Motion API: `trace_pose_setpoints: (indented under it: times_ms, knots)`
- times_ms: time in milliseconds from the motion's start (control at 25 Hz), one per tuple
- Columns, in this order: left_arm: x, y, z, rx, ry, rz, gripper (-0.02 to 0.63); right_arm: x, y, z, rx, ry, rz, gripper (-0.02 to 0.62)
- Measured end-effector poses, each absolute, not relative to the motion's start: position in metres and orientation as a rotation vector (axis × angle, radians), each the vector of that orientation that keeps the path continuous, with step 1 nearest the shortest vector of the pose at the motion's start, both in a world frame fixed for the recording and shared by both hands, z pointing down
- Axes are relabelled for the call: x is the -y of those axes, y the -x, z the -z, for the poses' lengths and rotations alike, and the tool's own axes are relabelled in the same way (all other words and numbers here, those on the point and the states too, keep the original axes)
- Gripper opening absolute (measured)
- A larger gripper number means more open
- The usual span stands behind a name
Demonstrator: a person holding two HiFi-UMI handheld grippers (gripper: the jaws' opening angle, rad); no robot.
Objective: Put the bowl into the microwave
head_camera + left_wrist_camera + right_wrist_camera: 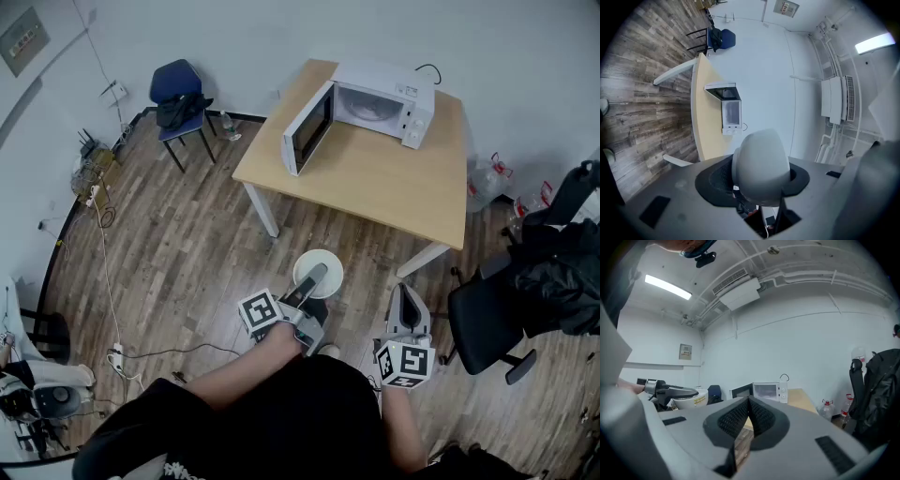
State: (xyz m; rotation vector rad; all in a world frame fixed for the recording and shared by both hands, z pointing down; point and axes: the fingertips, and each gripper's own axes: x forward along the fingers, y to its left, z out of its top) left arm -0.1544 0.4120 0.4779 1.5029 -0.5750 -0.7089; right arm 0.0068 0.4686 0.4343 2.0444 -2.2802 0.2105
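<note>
A white bowl [318, 269] is held above the wooden floor, short of the table, with my left gripper [314, 281] shut on its rim. In the left gripper view the bowl [761, 166] fills the space between the jaws, bottom toward the camera. The white microwave [380, 101] stands at the far side of the tan table [375, 183], its door [307, 128] swung open to the left. My right gripper [406, 298] hovers to the right of the bowl, jaws together and holding nothing. The right gripper view shows the bowl [687, 399] at left and the microwave [765, 391] ahead.
A black office chair [487, 323] with dark clothing on it stands at the right, close to my right gripper. A blue chair [180, 98] sits at the back left. Water bottles [487, 183] stand beside the table. Cables run along the floor at the left.
</note>
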Motion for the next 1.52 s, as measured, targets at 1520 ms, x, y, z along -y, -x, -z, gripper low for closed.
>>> trace_pose_setpoints:
  times_ms: [1520]
  knots:
    - [-0.245, 0.094, -0.51, 0.56, -1.512, 0.61, 0.201, -0.306, -0.05, -0.464, 2.205, -1.947, -0.266, 0.06]
